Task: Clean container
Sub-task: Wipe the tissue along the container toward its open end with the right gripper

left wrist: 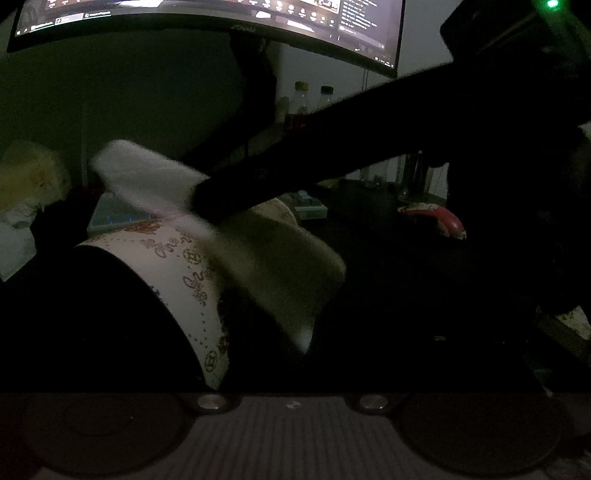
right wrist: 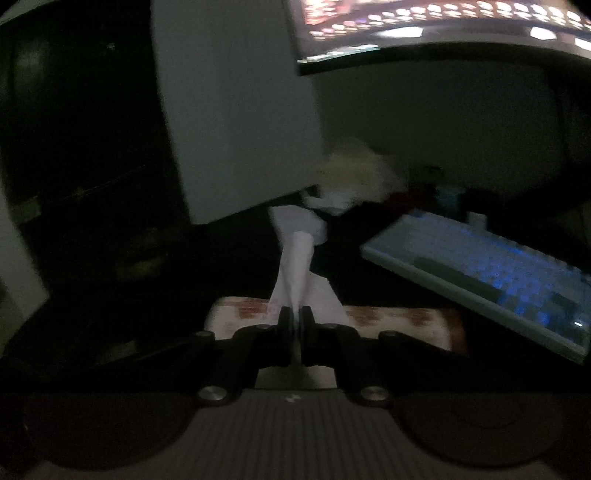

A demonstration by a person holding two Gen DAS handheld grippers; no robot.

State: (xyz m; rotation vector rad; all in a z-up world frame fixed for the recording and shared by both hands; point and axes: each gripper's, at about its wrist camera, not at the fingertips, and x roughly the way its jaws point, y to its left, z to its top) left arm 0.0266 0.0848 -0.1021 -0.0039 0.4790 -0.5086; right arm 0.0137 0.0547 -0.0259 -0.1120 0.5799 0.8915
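We saw a dim desk (left wrist: 388,280), dark across most of its surface, with a curved monitor (left wrist: 207,18) hanging over the far edge and its stand running down behind the work. A pale backlit keyboard (right wrist: 491,273) lay at an angle to the right in the right wrist view, its near corner close to the container's rim. On the open stretch of desk to the right in the left wrist view a red-and-white object (left wrist: 439,218) lay well apart from the container, and bottles (left wrist: 314,99) stood at the back near the wall.

The container (left wrist: 184,273), a white paper tub printed with a reddish-brown pattern, sat close to the left camera, tilted so that its mouth faced the right side. We could not make out the left gripper's fingers in the darkness, so we could not tell how they stood or whether they held the tub.

The right gripper (right wrist: 295,325) reached over the tub's rim with its fingers drawn almost together, pinching a white tissue (right wrist: 295,258). In the left wrist view its dark arm crossed from upper right, and the tissue (left wrist: 147,177) fanned out beyond the fingertips, above the container's upper edge.
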